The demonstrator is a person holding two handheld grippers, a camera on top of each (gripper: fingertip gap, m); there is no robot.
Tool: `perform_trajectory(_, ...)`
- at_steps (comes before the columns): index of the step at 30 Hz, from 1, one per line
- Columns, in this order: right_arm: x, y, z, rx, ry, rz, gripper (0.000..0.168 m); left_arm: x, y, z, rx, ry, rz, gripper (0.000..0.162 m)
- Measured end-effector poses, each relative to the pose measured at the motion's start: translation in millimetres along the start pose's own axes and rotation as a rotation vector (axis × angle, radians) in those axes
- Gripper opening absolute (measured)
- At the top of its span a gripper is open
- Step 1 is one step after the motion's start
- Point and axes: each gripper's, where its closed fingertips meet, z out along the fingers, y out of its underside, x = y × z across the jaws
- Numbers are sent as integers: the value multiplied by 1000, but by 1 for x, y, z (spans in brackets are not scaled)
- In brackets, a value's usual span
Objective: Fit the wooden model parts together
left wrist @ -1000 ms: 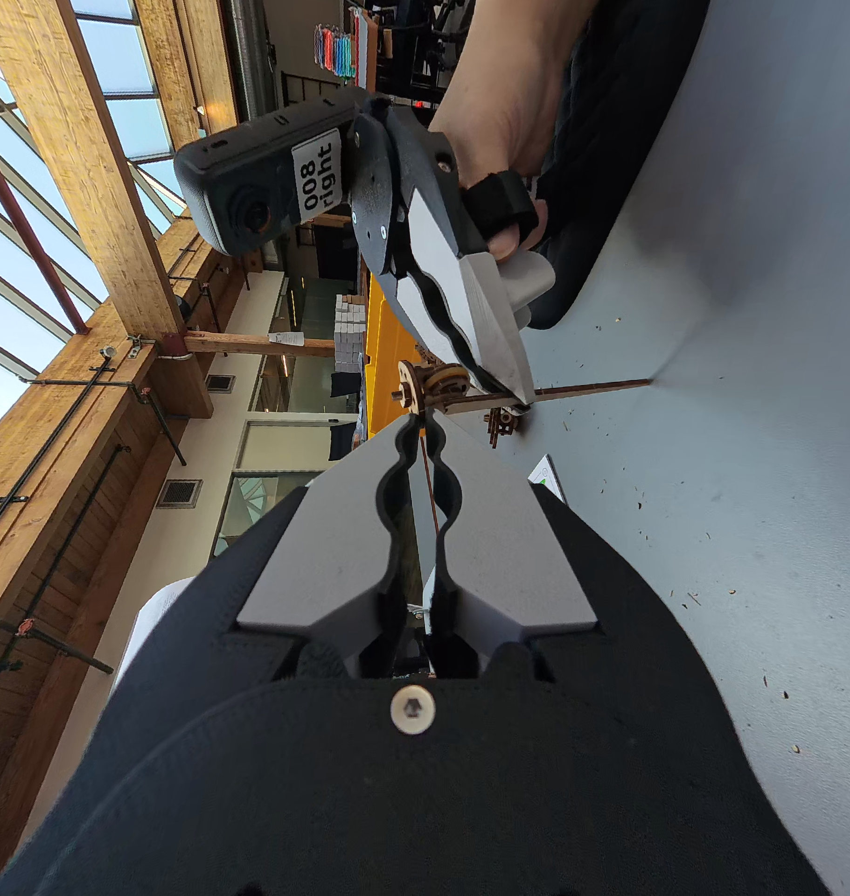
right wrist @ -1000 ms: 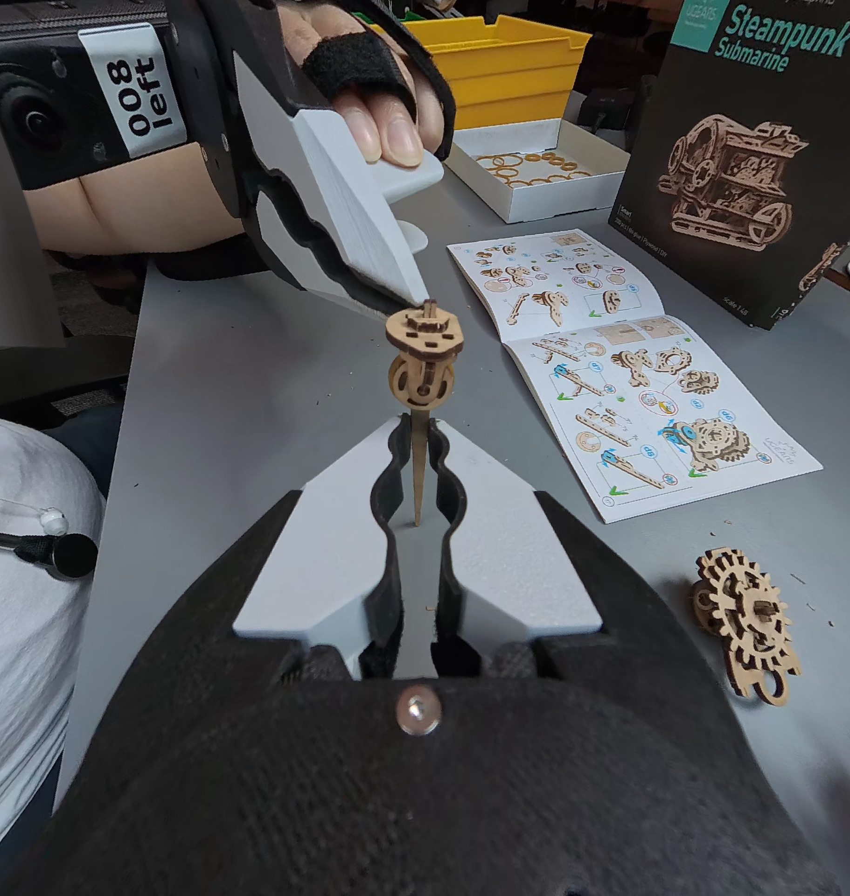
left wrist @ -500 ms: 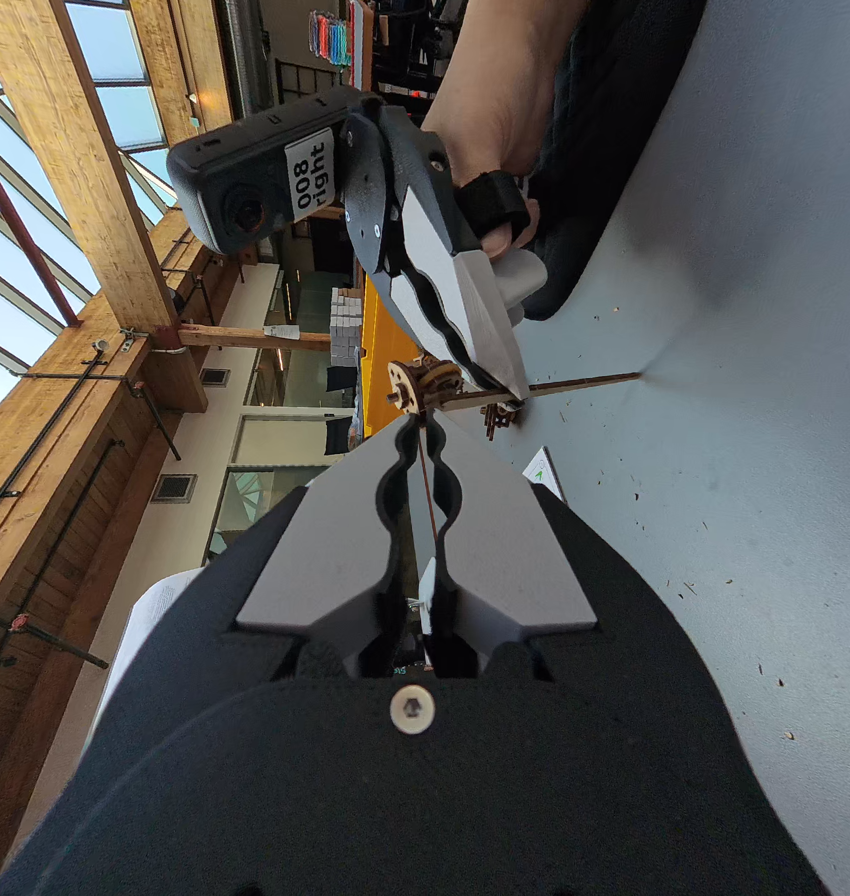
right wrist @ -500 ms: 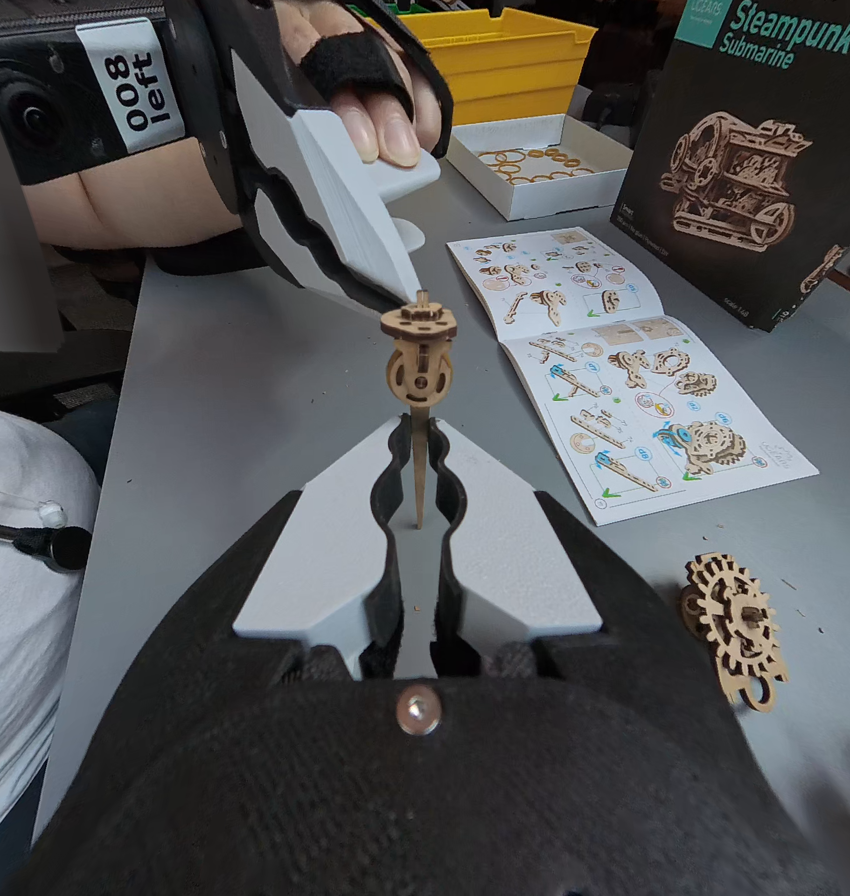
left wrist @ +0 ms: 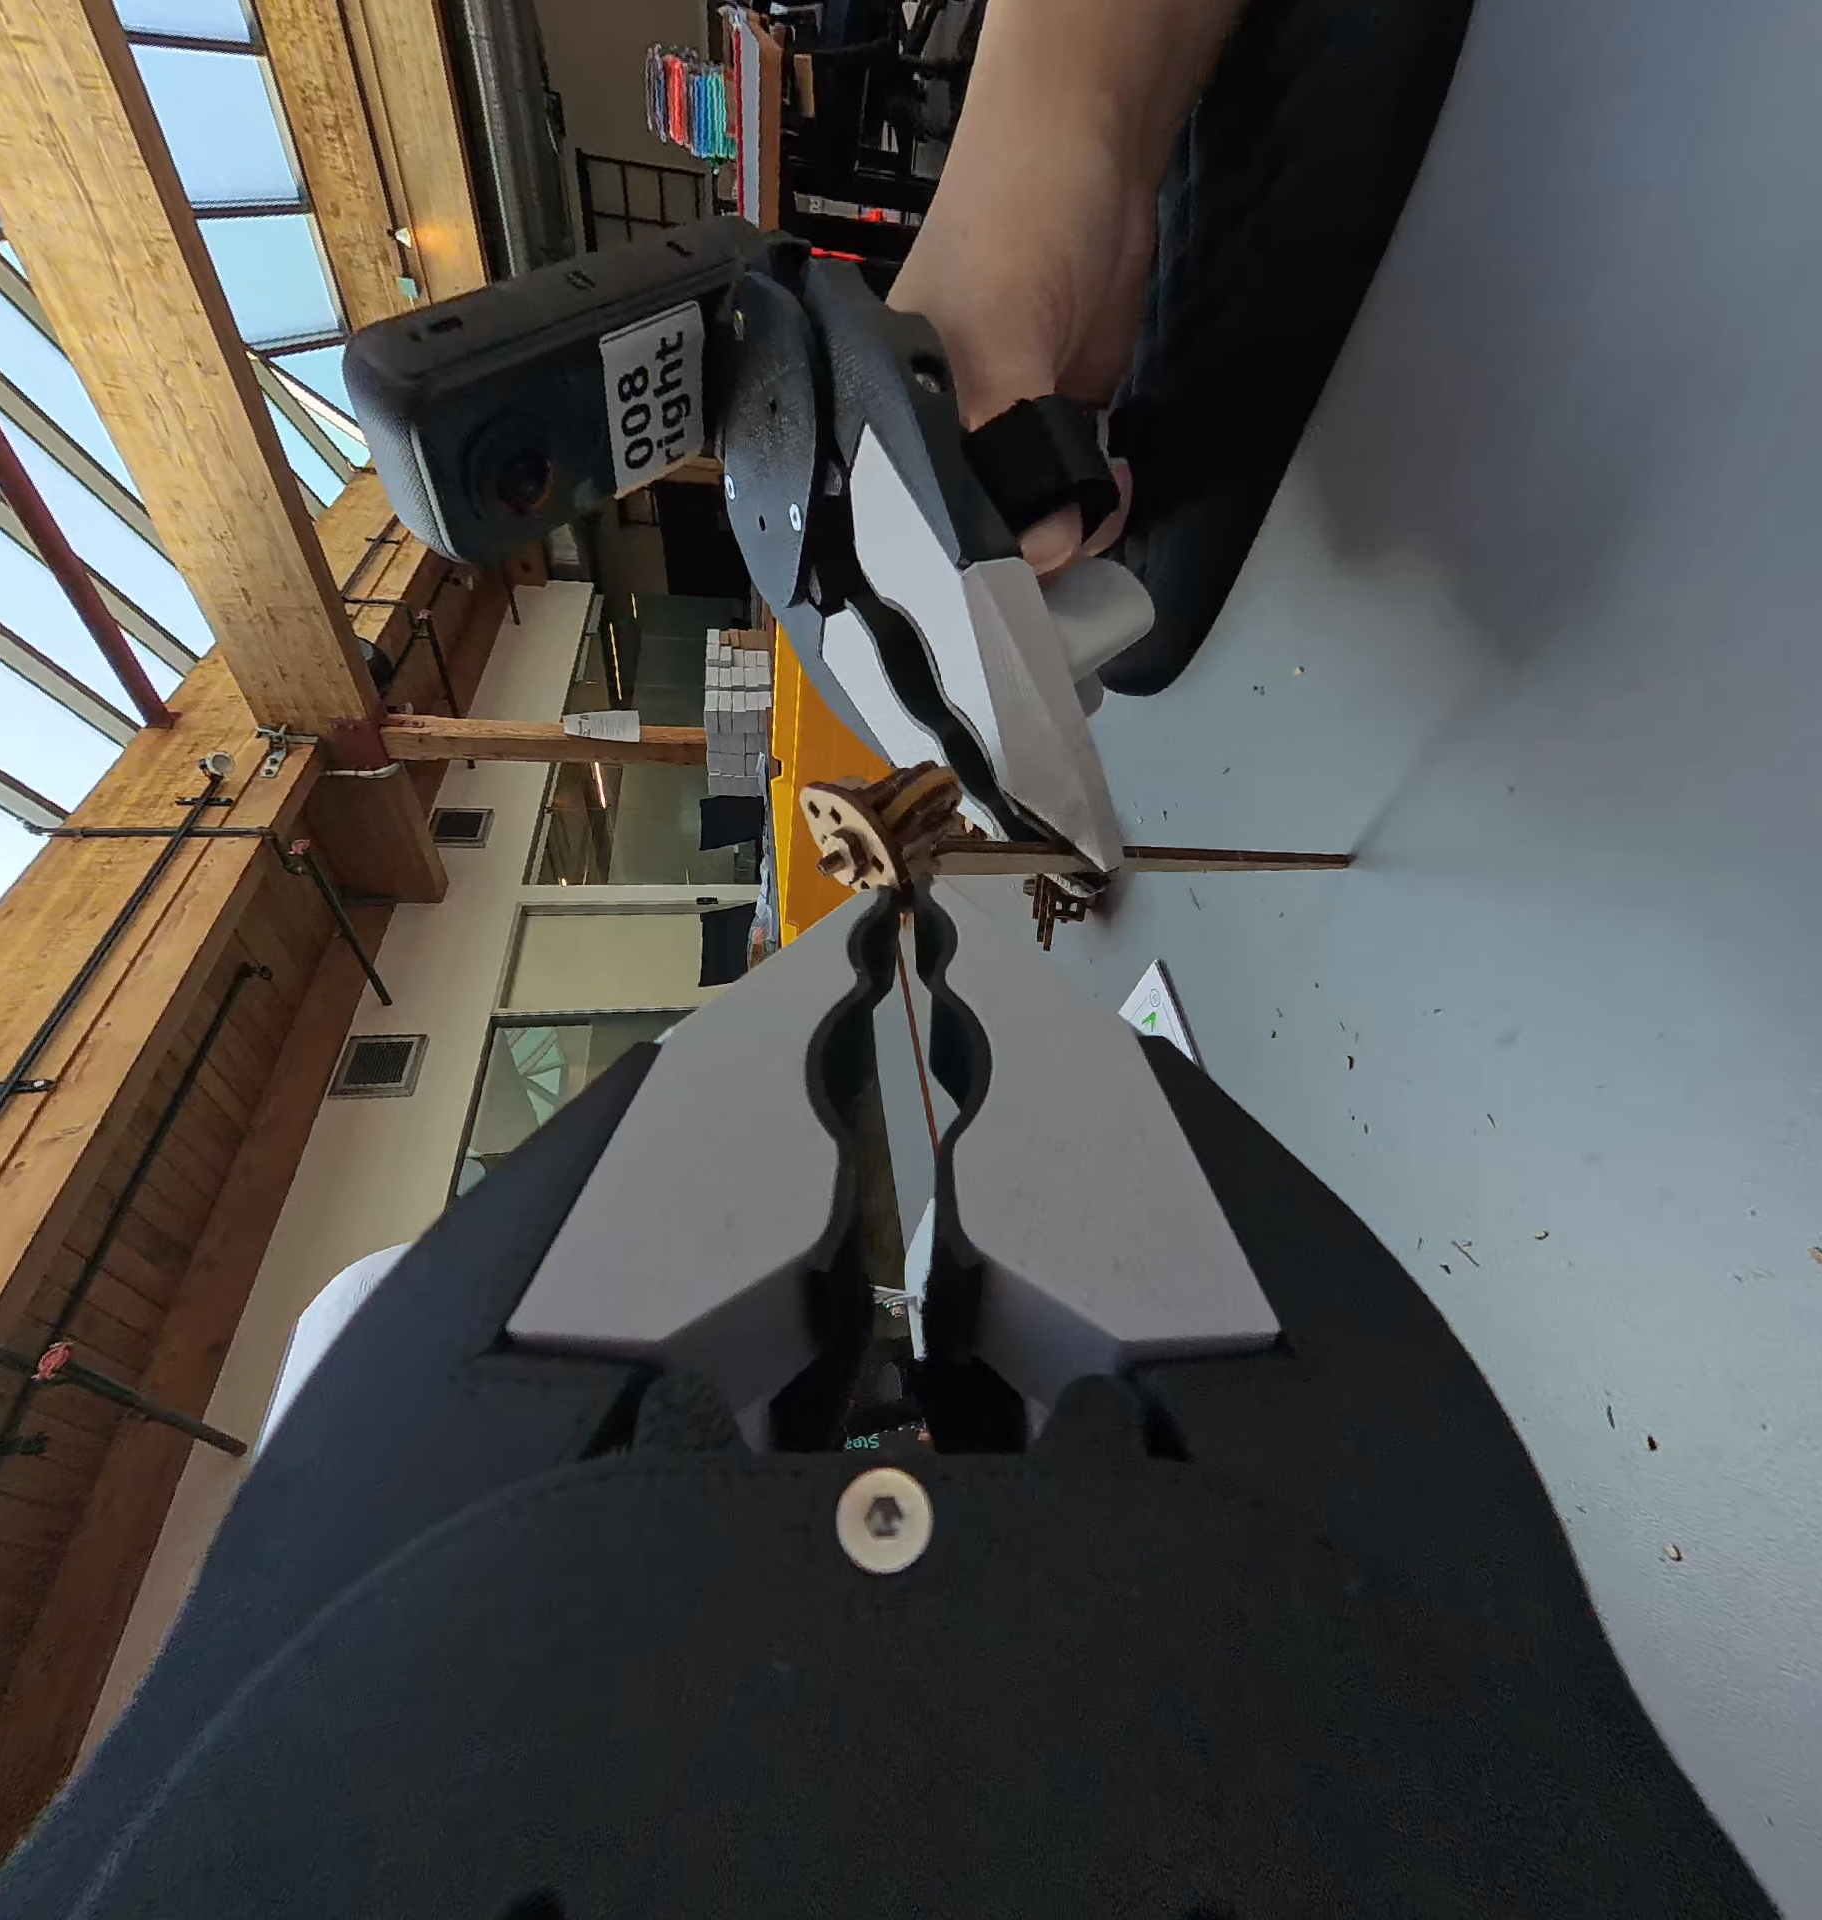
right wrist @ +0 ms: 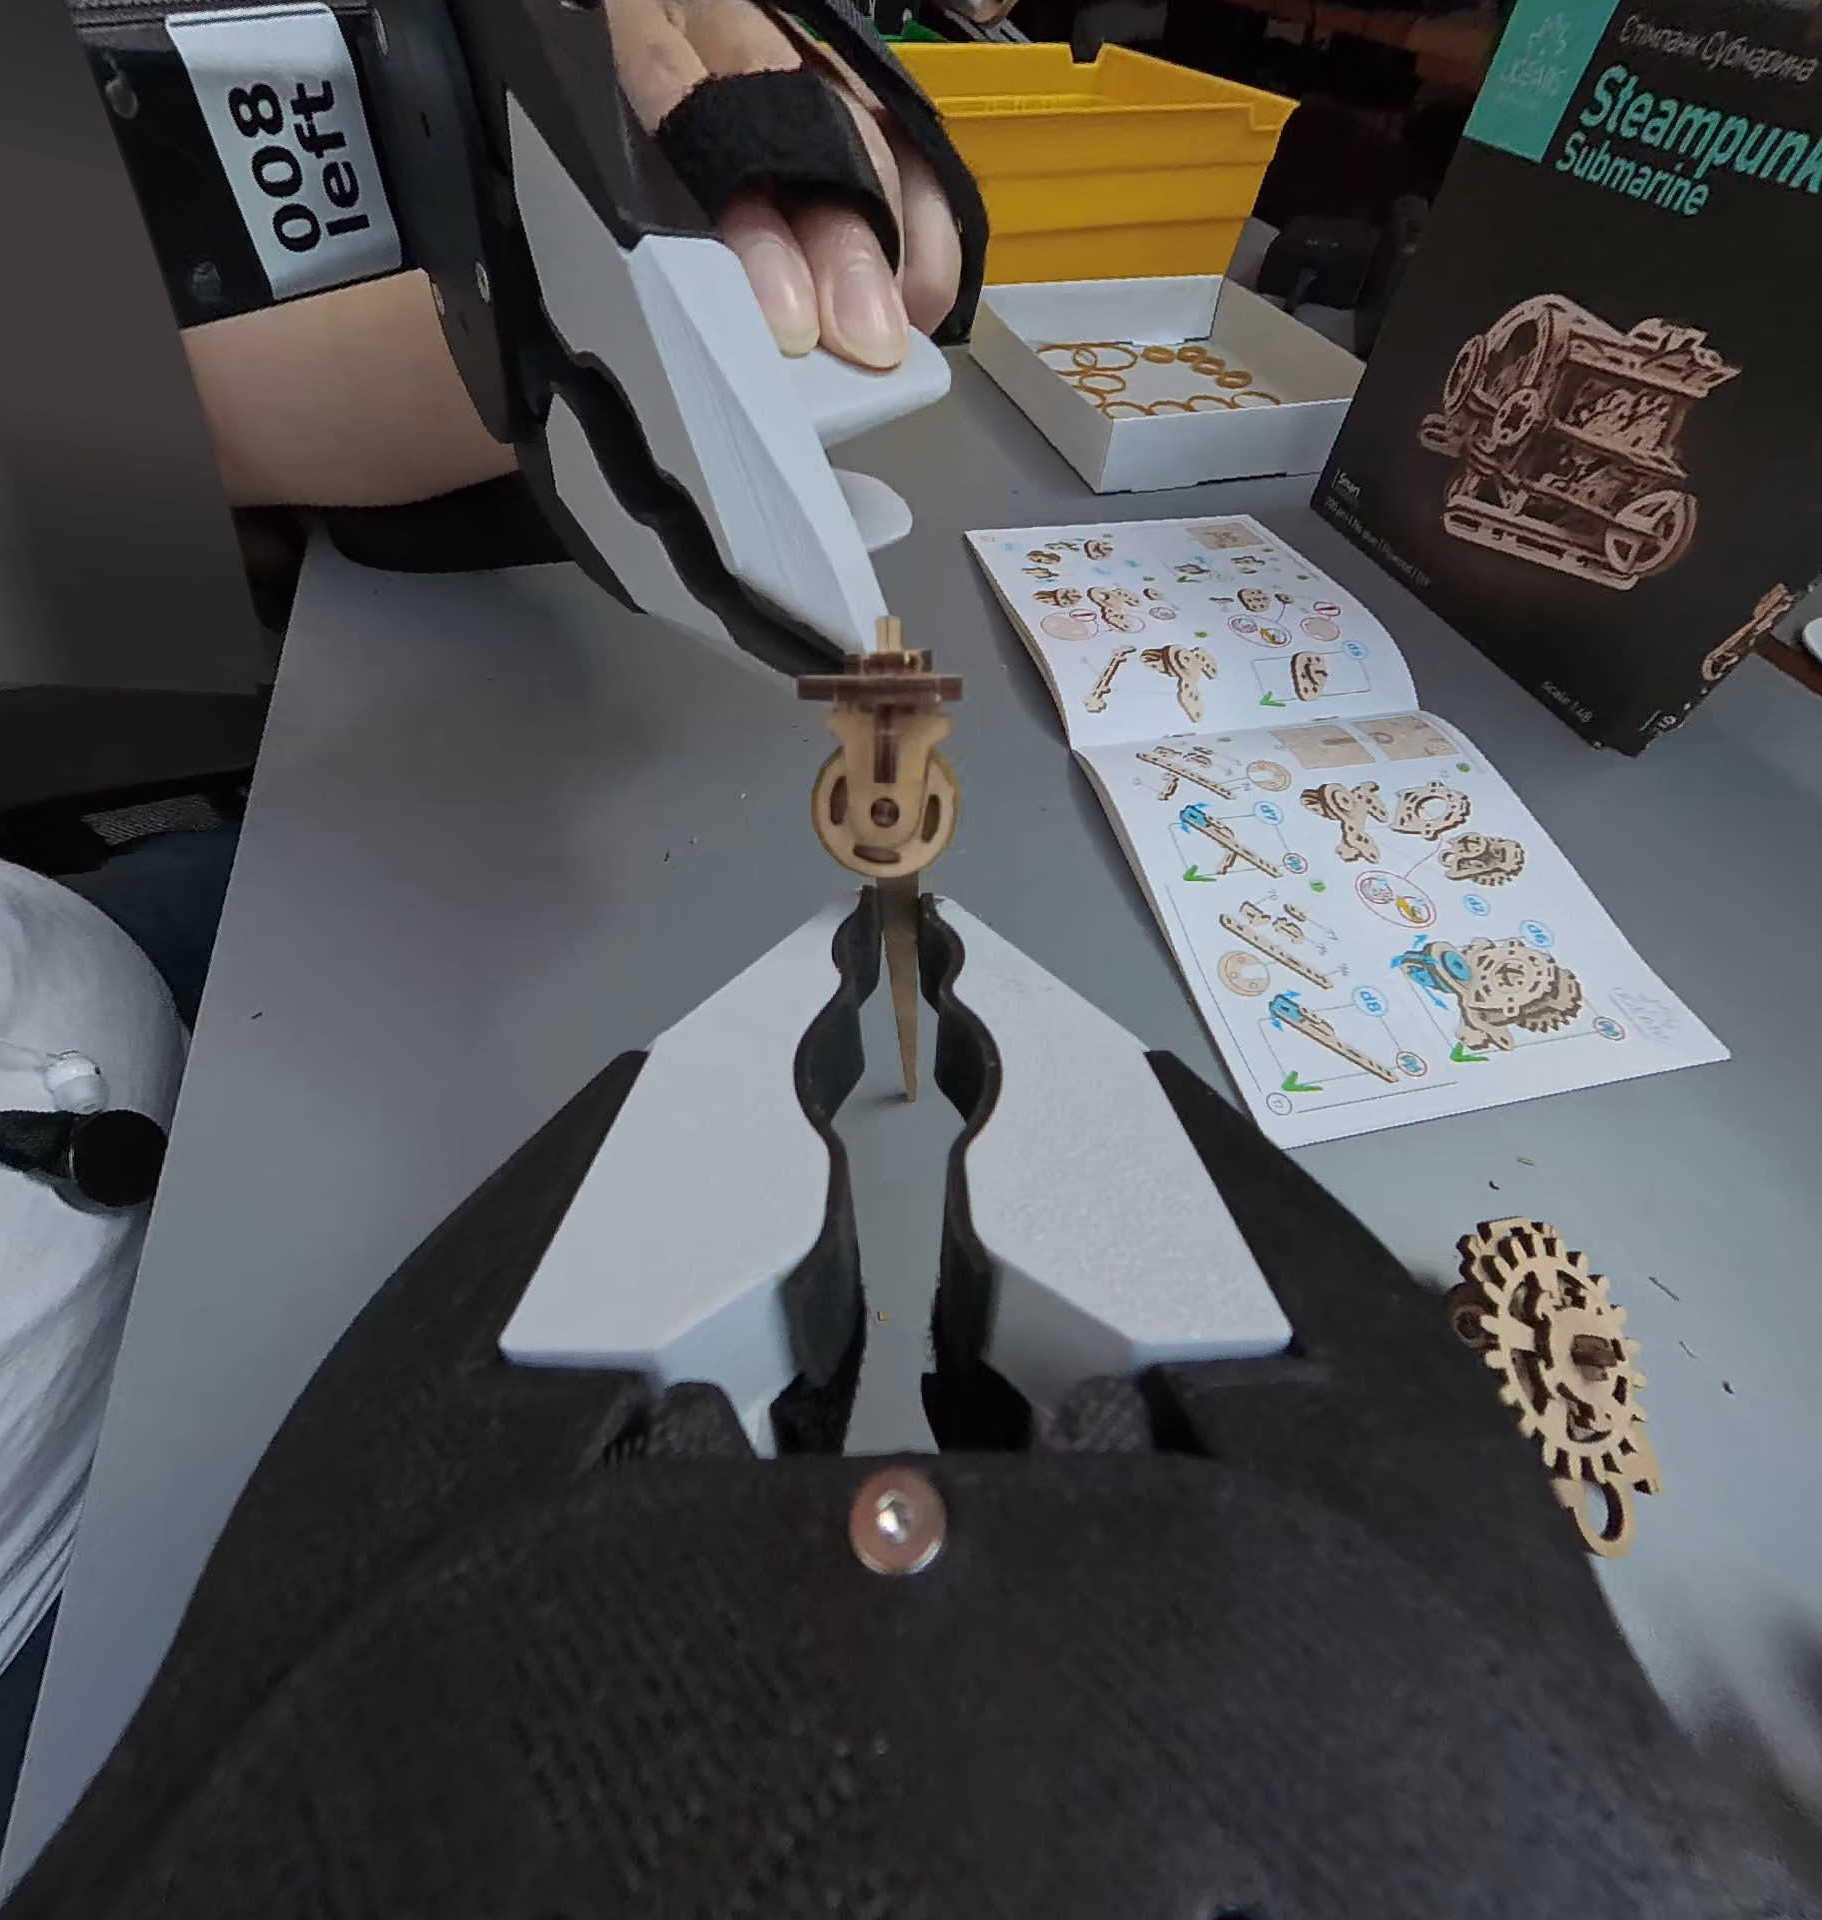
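A thin tapered wooden stick (right wrist: 902,997) stands upright with its point on the grey table (right wrist: 491,852). My right gripper (right wrist: 896,906) is shut on it partway up. The stick carries a small wooden assembly: a round wheel piece (right wrist: 884,816) with a flat disc (right wrist: 879,686) on top, now level. My left gripper (right wrist: 853,657) comes in from the upper left and is shut on that top disc. In the left wrist view, my left gripper (left wrist: 902,902) meets the disc (left wrist: 850,847), and the right gripper (left wrist: 1089,868) pinches the stick (left wrist: 1239,858).
A wooden gear assembly (right wrist: 1556,1371) lies on the table to the right. An open instruction booklet (right wrist: 1302,831), a black model box (right wrist: 1634,395), a white tray of rings (right wrist: 1167,384) and a yellow bin (right wrist: 1094,166) sit behind. A person's white shirt (right wrist: 34,1247) is at the left. One gripper's finger ends stand about 4 cm off the other's.
The wooden assembly has turned on the stick: its top disc went from tilted to level and the wheel piece now faces the right wrist camera. Both grippers keep their hold.
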Motion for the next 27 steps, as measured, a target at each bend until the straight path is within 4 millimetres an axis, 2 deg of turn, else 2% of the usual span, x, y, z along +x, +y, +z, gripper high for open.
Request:
perform_trajectory(9, -1, 1, 0, -15, -5, -11, 6, 0, -2, -2, -10, 9, 16, 0)
perform_trajectory(14, -1, -1, -8, -25, -5, -5, 25, -1, -1, -1, -12, 6, 16, 0)
perform_trajectory(16, 5, -8, -18, -13, 20, -4, 31, -1, 0, -1, -14, 6, 15, 0)
perform_trajectory(19, 7, -39, -35, 109, 22, -6, 36, -1, 0, -1, -15, 5, 14, 0)
perform_trajectory(21, 4, -54, -37, 155, 9, 10, 38, -2, 1, -1, -17, 5, 13, 0)
perform_trajectory(24, 4, -50, -27, 103, 17, 40, 41, -2, 2, -1, -21, 5, 11, 0)
perform_trajectory(27, 2, -47, -21, 93, 13, 73, 28, -2, 2, -1, -23, 5, 10, 0)
